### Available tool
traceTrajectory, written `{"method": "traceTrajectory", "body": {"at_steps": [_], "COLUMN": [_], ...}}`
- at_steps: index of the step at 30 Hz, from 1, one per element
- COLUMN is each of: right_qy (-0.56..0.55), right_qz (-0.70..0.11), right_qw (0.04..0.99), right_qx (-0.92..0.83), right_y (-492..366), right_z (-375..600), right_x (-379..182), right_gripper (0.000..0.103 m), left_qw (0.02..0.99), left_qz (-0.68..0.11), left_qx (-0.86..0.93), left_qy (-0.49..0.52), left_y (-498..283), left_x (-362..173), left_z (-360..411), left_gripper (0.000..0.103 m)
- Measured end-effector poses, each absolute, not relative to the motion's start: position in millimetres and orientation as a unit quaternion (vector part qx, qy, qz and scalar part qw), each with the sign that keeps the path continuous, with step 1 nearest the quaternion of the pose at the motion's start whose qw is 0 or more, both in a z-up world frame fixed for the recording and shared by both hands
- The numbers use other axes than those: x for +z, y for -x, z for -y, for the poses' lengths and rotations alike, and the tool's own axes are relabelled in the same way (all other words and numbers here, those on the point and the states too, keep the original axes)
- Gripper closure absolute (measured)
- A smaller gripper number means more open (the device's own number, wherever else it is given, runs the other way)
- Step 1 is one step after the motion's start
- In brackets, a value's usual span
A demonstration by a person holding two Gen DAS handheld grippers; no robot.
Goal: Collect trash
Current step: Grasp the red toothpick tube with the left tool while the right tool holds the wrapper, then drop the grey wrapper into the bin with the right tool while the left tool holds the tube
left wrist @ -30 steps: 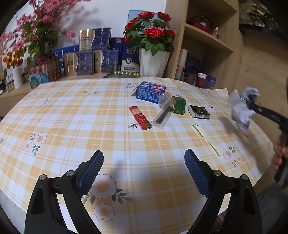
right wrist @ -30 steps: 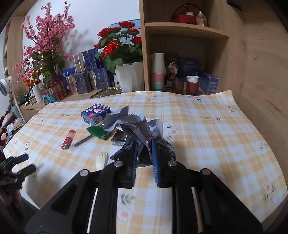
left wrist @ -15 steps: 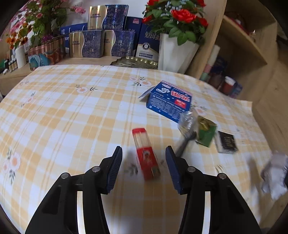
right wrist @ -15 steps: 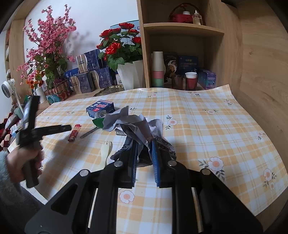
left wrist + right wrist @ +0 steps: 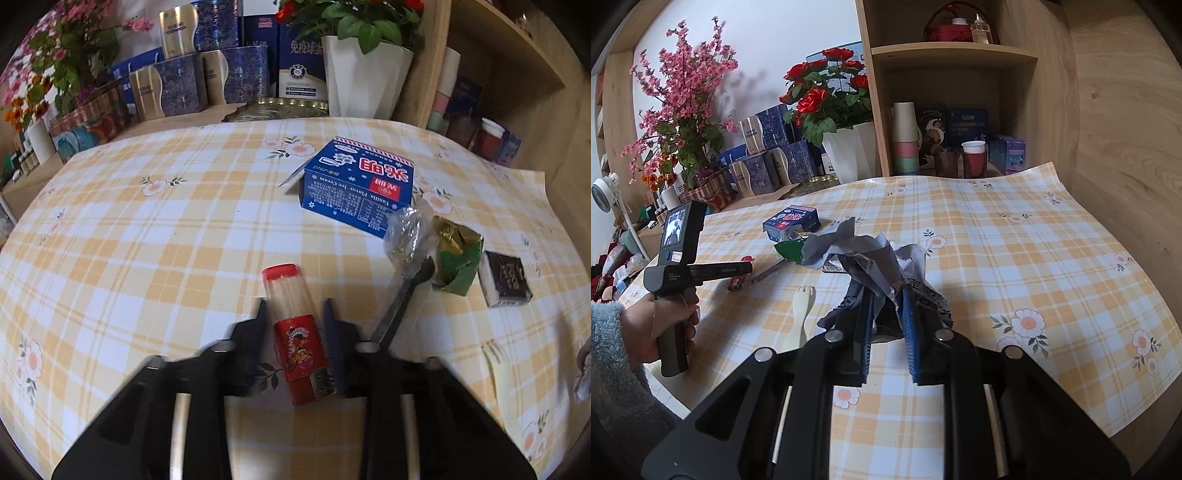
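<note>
A red toothpick tube (image 5: 295, 332) lies on the checked tablecloth (image 5: 147, 258), between the fingers of my left gripper (image 5: 294, 310). The jaws are closing and the pads meet its sides. From the right wrist view, the left gripper (image 5: 748, 268) is held by a hand low over the same tube (image 5: 735, 284). My right gripper (image 5: 886, 295) is shut on a crumpled grey-white paper wad (image 5: 864, 254), held above the table. Other litter lies past the tube: a blue ice-cream box (image 5: 360, 184), a black spoon in clear wrap (image 5: 402, 288), a green wrapper (image 5: 458, 258), a small black packet (image 5: 508, 275) and a white fork (image 5: 803, 306).
A white vase of red roses (image 5: 364, 81) and blue gift boxes (image 5: 177, 85) stand behind the table. A wooden shelf unit with stacked cups (image 5: 905, 140) stands at the back right. The tablecloth's edge (image 5: 1126, 424) runs near the right gripper. A fuzzy sleeve (image 5: 609, 343) is at left.
My left gripper travelled forward across the table to the red tube and its jaws narrowed from wide to close around it. The right gripper kept its hold on the paper wad.
</note>
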State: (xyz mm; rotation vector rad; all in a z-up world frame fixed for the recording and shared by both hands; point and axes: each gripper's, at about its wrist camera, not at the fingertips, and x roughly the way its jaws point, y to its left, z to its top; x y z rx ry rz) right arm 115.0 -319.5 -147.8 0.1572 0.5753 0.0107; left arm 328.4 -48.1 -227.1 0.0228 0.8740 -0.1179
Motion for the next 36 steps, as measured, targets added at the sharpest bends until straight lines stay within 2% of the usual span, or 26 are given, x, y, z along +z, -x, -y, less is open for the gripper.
{"method": "traceTrajectory", "body": {"at_steps": [3, 11, 20, 29, 36], "right_qy": [-0.082, -0.098, -0.118, -0.114, -0.083], "right_qz": [-0.283, -0.282, -0.302, -0.349, -0.37], "right_qw": [0.955, 0.954, 0.944, 0.921, 0.909], "right_qx": [0.007, 0.015, 0.057, 0.128, 0.174], "right_y": [-110, -89, -52, -11, 10], "right_z": [318, 313, 284, 231, 194], "right_x": [-145, -137, -137, -165, -175], "right_gripper": [0.084, 0.084, 0.084, 0.084, 0.085], "left_qw": [0.897, 0.904, 0.91, 0.915, 0.916], "left_qz": [-0.433, -0.404, -0.374, -0.352, -0.347], "left_qx": [-0.087, -0.133, -0.172, -0.194, -0.201], "left_qy": [0.028, 0.049, 0.053, 0.027, 0.026], "left_y": [-322, -272, -171, -73, -35], "left_x": [-223, -181, -142, -140, -146], "left_z": [40, 24, 7, 2, -2], "left_gripper": [0.08, 0.08, 0.08, 0.081, 0.083]}}
